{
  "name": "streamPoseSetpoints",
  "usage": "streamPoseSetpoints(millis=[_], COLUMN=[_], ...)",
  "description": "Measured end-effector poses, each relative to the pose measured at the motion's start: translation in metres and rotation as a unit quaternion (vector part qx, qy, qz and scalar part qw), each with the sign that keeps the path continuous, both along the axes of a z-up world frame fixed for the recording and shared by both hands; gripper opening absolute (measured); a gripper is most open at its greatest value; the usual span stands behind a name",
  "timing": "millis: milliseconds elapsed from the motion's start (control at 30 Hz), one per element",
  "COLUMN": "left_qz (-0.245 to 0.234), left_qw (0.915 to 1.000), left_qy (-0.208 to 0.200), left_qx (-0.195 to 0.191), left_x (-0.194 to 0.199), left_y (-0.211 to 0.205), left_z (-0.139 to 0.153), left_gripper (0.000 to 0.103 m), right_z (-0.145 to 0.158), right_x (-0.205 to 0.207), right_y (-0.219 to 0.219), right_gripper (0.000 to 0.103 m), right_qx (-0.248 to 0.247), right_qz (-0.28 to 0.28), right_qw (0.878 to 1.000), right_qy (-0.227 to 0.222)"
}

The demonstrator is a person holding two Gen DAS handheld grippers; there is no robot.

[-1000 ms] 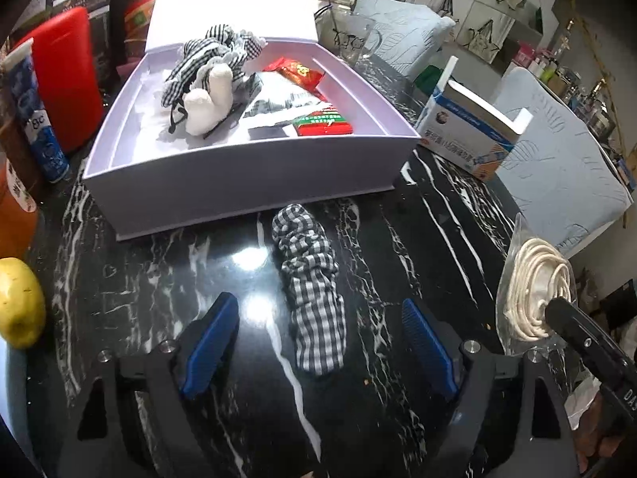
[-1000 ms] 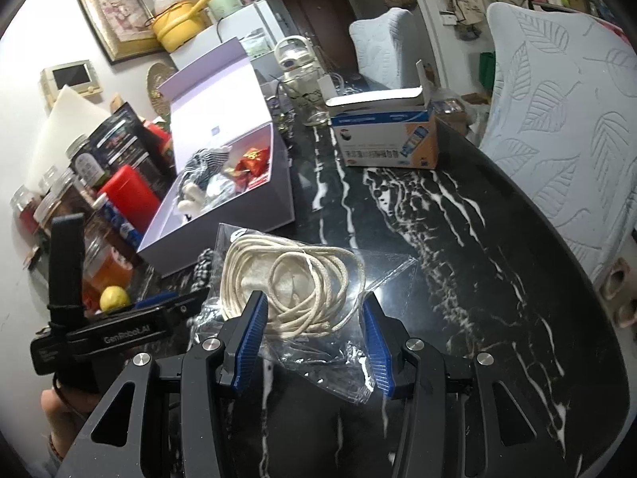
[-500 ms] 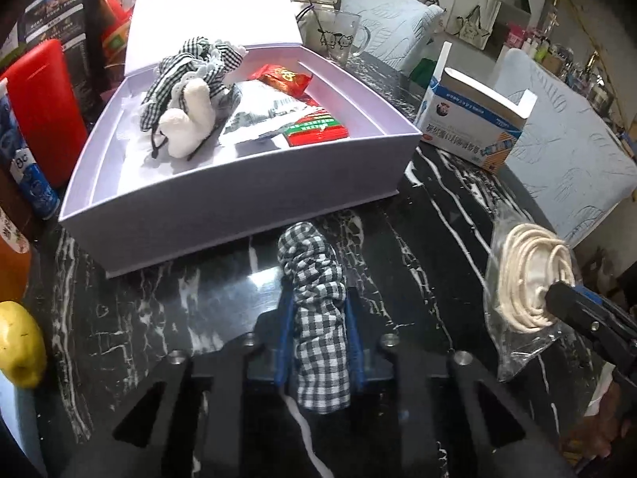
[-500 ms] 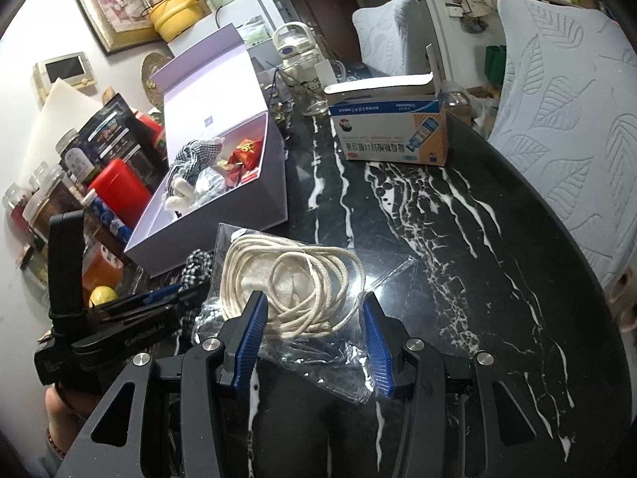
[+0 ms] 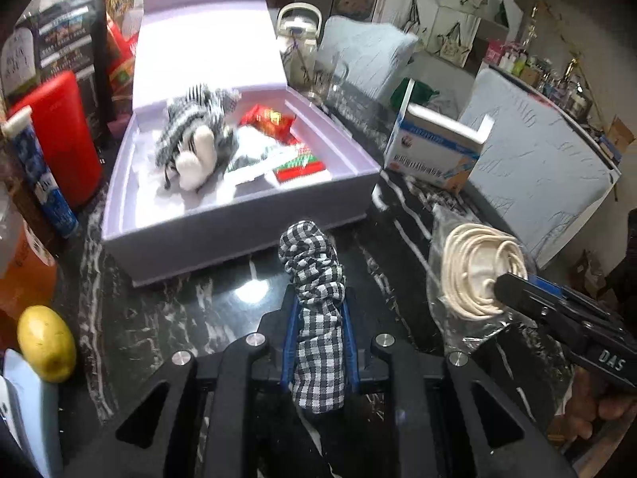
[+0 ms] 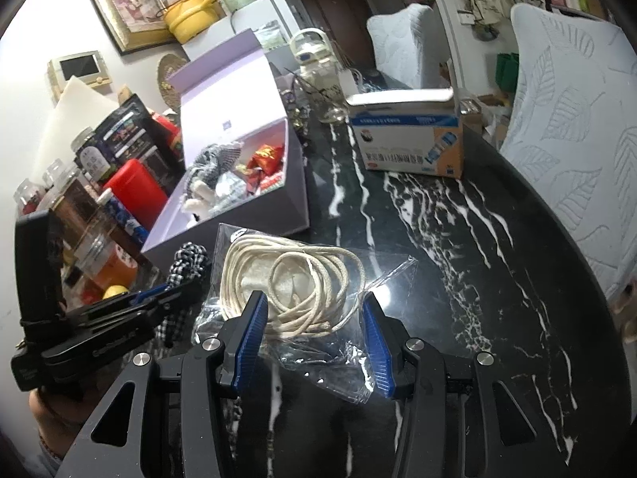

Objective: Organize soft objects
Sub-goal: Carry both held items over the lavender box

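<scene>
1. Left wrist view: my left hand-held gripper (image 5: 320,342) is clamped on the checked cloth roll (image 5: 314,290), its blue pads pressing the lower half from both sides while the upper end sticks out toward the far side.
2. Just beyond the roll stands the open lilac box (image 5: 239,223) on the black marble bench (image 5: 159,318); the roll's far end is near its front wall, and I cannot tell if it touches.
3. Inside the box lie a checked plush toy (image 5: 195,135) on the left and red packets (image 5: 270,117) on the right.
4. Right wrist view: my right hand-held gripper (image 6: 314,338) has its pads partly apart, one on each side of the bagged white cord (image 6: 290,283); the clear bag is pinched between them, the cord coil lying toward the far side.
5. A blue-and-white carton (image 6: 406,143) stands far right on the bench, well apart from the box.
6. A yellow fruit (image 5: 45,342) sits near the left edge.
</scene>
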State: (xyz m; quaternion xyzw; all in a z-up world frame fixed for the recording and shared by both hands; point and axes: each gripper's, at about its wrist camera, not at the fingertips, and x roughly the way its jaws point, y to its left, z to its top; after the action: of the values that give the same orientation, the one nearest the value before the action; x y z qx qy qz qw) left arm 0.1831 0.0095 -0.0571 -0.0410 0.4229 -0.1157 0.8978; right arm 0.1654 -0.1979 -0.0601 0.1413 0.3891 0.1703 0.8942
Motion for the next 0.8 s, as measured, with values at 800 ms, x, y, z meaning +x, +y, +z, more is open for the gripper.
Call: streamPoseSetpoints(millis=[800], left_qz=[-0.014], left_qw=[0.982], left_qy=[-0.188], left_qx=[0.004], left_x=[0.024], left_y=[0.026], left_z=[0.131], left_gripper=[0.02], right_z=[0.138], right_x=[0.05], right_y=[0.038], right_gripper=[0.047], right_qx=[0.01], right_qz=[0.074], right_qw=[0.986], right_qy=[-0.147])
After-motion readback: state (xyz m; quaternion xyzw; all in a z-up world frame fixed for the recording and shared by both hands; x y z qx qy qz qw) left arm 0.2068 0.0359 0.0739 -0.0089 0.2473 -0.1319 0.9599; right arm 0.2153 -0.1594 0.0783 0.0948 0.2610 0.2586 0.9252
